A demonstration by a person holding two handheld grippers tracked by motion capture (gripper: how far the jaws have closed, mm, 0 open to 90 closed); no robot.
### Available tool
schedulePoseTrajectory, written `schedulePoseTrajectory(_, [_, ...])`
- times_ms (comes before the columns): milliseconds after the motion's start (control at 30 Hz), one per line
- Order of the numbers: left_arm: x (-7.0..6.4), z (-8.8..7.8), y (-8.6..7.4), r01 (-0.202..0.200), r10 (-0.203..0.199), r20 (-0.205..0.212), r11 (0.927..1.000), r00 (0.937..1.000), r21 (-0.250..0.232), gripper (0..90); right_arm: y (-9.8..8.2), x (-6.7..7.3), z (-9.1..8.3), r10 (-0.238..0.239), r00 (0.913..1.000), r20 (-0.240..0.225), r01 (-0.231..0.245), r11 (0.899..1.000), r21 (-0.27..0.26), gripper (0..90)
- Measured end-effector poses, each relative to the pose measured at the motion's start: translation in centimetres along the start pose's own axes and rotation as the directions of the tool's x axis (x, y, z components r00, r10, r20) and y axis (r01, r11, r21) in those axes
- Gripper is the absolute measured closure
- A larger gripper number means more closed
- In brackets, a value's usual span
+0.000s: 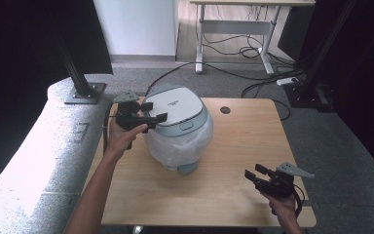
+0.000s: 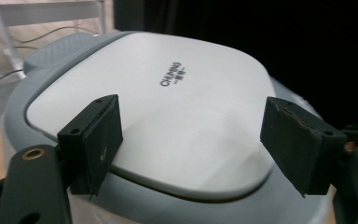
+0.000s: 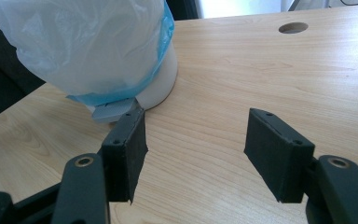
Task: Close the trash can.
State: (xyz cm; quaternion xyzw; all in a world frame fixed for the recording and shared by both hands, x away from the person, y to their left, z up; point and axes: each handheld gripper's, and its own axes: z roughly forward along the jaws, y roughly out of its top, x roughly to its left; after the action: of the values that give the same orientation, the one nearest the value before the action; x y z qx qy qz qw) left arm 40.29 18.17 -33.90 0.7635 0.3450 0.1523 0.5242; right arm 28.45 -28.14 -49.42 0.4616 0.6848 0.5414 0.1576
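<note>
— Where's your left gripper sitting against the bin?

— Right at the bin's left upper edge in the high view, where the white lid meets its grey rim. In the left gripper view your jaws are spread wide, one to either side of the lid, which lies just ahead of them. The pads hold nothing; whether they brush the rim, I cannot tell.

— And the bin itself?

— It stands on the wooden table, towards the far left part of the top, lid shut, with a pale plastic bag bunched around its body below the rim.

— What about your right gripper?

— Low over the table's near right corner, well apart from the bin. Its jaws are spread too, with only bare wood between them. In the right gripper view, the bin's bag-wrapped body rises beyond the left-hand jaw, and its grey pedal pokes out at the base, near that jaw's tip.
</note>
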Motion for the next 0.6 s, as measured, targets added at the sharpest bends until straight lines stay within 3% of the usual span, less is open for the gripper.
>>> schedulePoseTrajectory(133, [-0.8,0.7,0.0,-0.041,0.041,-0.091,0.9991,0.995,0.006,20.3,-0.1,-0.1,0.0,0.002,1.0,0.005,-0.002,1.0,0.003,38.1])
schedulePoseTrajectory(367, [-1.4,1.7,-0.1,-0.055,0.052,-0.143,0.9984,0.9884,-0.015,18.6,-0.2,-0.4,-0.1,0.033,0.9995,-0.005,-0.033,0.999,-0.003,38.1])
schedulePoseTrajectory(467, [-2.0,2.0,-0.2,-0.086,0.08,-0.181,0.996,0.9802,-0.026,20.4,-0.3,-0.3,0.0,0.032,0.9995,-0.004,-0.032,0.999,-0.001,38.1])
schedulePoseTrajectory(533, [-2.6,1.9,0.0,-0.118,0.114,-0.212,0.9929,0.9706,-0.01,21.5,-0.3,-0.3,0.0,0.026,0.9997,-0.003,-0.026,1.0,0.002,38.1])
schedulePoseTrajectory(600, [-2.8,1.9,0.2,-0.131,0.129,-0.227,0.9914,0.9654,0.006,22.1,-0.3,-0.2,0.0,0.025,0.9997,-0.004,-0.025,1.0,0.002,38.1])
